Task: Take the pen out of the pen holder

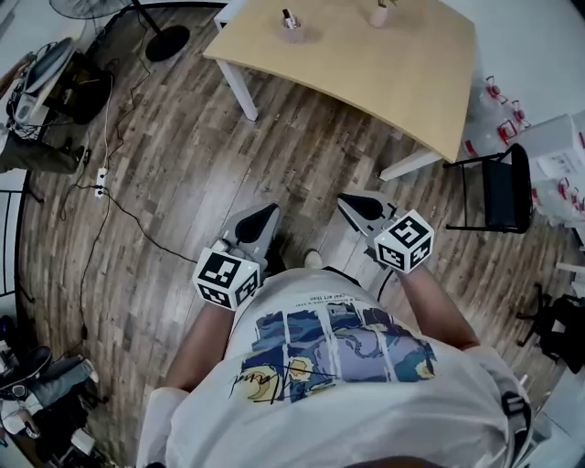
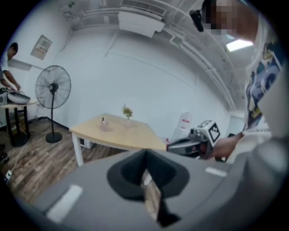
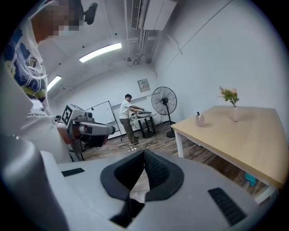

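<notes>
The clear pen holder (image 1: 291,29) with a pen standing in it sits on the far part of the light wooden table (image 1: 366,64), and a small vase (image 1: 378,15) is to its right. I hold both grippers close to the body, over the wooden floor and well short of the table. The left gripper (image 1: 268,213) is shut and empty, and so is the right gripper (image 1: 348,202). The left gripper view shows its jaws (image 2: 145,153) meeting, with the pen holder (image 2: 104,125) far off. From the right gripper (image 3: 144,151), the pen holder (image 3: 199,120) is also distant.
A black chair (image 1: 503,187) stands right of the table beside white boxes (image 1: 558,151). A floor fan (image 2: 53,88) stands at the left, and cables (image 1: 101,187) trail across the floor. A person (image 3: 126,117) works at a small table in the back.
</notes>
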Motion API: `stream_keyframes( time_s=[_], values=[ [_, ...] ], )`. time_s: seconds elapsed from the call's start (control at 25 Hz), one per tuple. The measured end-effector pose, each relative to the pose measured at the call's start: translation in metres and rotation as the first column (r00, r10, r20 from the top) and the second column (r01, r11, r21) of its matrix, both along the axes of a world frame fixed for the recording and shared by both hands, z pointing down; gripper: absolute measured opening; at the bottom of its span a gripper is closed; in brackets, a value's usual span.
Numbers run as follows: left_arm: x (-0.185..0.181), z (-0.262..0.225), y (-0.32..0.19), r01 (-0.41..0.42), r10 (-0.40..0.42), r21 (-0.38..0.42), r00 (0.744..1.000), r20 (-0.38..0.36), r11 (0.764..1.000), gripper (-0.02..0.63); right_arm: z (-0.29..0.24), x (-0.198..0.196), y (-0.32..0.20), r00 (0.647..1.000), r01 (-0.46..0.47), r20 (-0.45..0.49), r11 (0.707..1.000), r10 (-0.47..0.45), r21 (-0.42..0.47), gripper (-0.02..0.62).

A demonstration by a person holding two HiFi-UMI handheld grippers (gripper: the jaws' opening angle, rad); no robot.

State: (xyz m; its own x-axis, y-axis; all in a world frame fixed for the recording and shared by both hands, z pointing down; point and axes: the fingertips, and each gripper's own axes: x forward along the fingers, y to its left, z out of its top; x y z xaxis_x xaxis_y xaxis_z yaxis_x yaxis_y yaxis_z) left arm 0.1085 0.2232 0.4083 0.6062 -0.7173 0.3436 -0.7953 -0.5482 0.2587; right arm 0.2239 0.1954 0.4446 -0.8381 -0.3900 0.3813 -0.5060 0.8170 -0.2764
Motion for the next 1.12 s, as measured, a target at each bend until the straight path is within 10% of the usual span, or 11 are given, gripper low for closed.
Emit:
stream_keyframes(
  time_s=[0.8,1.12],
  values=[
    [-0.116,-0.004,-0.232,-0.109,0.109,0.021,0.993,-0.033,0.994,0.019,0.002,-0.072,-0.284,0.977,-0.167,-0.118,0.982,0.177,0.091,0.031],
    [-0.135,-0.001,-0.288,-0.059,0.059,0.008,0.998,-0.021,0.998,0.008,0.010,-0.088,-0.395,0.985,-0.078,-0.148,0.991,0.093,0.105,0.032]
  ],
)
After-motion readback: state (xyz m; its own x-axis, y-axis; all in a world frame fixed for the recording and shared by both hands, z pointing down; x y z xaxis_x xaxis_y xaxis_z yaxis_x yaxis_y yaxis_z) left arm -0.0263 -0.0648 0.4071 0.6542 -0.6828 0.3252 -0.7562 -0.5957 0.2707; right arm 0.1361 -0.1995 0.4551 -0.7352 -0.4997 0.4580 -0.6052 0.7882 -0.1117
